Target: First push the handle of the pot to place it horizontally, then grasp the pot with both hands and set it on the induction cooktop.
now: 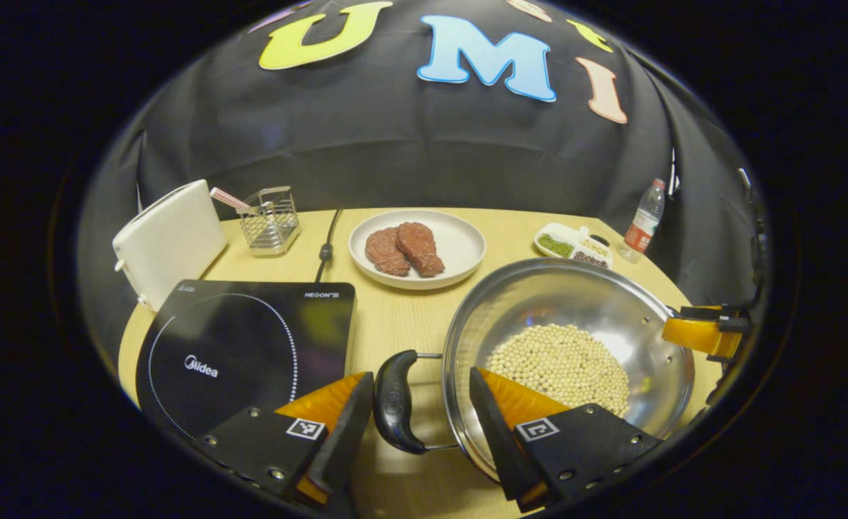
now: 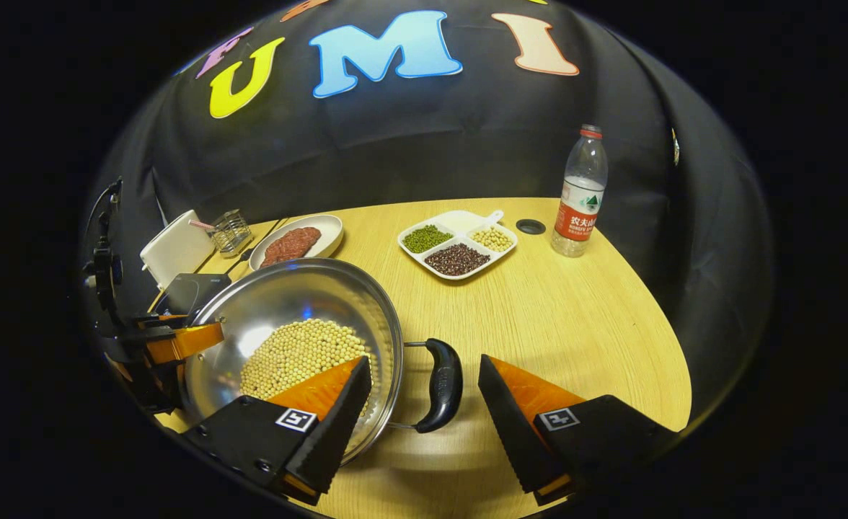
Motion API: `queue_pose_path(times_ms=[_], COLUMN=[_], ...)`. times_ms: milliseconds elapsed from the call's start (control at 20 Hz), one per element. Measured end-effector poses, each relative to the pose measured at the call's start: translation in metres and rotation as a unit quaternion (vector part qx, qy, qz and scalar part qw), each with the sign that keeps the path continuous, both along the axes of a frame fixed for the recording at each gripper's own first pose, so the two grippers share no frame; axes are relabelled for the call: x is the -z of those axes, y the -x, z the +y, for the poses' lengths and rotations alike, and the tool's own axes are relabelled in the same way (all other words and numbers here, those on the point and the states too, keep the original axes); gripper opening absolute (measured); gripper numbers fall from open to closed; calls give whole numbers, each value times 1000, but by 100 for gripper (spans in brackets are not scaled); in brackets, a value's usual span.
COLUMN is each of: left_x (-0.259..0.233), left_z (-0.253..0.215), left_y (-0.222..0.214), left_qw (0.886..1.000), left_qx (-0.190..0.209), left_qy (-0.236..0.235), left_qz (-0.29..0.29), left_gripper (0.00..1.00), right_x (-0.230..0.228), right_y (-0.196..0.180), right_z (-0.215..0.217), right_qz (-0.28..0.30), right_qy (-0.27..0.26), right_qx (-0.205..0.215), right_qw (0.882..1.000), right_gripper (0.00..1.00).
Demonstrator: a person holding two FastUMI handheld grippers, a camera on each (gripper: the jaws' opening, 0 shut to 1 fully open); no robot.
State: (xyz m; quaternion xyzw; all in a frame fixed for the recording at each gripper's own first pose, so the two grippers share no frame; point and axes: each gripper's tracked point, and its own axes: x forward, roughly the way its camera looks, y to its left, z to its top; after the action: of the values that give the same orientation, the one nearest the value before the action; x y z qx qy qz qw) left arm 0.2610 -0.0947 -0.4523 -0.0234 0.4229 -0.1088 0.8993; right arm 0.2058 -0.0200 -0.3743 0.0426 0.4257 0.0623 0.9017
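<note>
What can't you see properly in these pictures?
- Pot: in the left gripper view, its near rim hides behind the left gripper.
- Cooktop: in the right gripper view, the pot covers most of it.
- Wire basket: too small in the right gripper view to tell what's inside.
- Right gripper: cut off at the left gripper view's edge.

We see a plate of meat (image 1: pixel 417 249), a sectioned dish of beans (image 2: pixel 457 242), a water bottle (image 2: pixel 579 193) and a wire caddy (image 1: pixel 270 220) on the bench (image 2: pixel 539 303).

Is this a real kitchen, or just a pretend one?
Probably a pretend kitchen set up in a booth: a black induction cooktop, a shiny steel pot of pale beans and a white plate of meat patties sit on a wooden table.
</note>
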Motion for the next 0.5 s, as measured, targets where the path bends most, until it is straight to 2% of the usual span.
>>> queue_pose_path(times_ms=[250,300,350,450,500], left_x=[8,8,8,11,11], left_z=[-4,-4,-4,3,4], left_y=[0,0,1,-1,0], left_qw=[1000,1000,1000,1000,1000], left_qx=[1,1,1,-1,-5], left_qy=[-9,-11,-11,-27,-23], left_qz=[10,11,12,13,16], left_gripper=[77,80,80,77,73], right_x=[10,10,10,11,10], right_y=[-4,-4,-5,-7,-7], right_z=[0,0,0,1,4], right_qz=[19,21,22,21,20], right_qy=[-12,-14,-18,-19,-22], right_qx=[15,16,17,17,15], right_qw=[1000,1000,999,999,999], right_gripper=[95,90,81,80,73])
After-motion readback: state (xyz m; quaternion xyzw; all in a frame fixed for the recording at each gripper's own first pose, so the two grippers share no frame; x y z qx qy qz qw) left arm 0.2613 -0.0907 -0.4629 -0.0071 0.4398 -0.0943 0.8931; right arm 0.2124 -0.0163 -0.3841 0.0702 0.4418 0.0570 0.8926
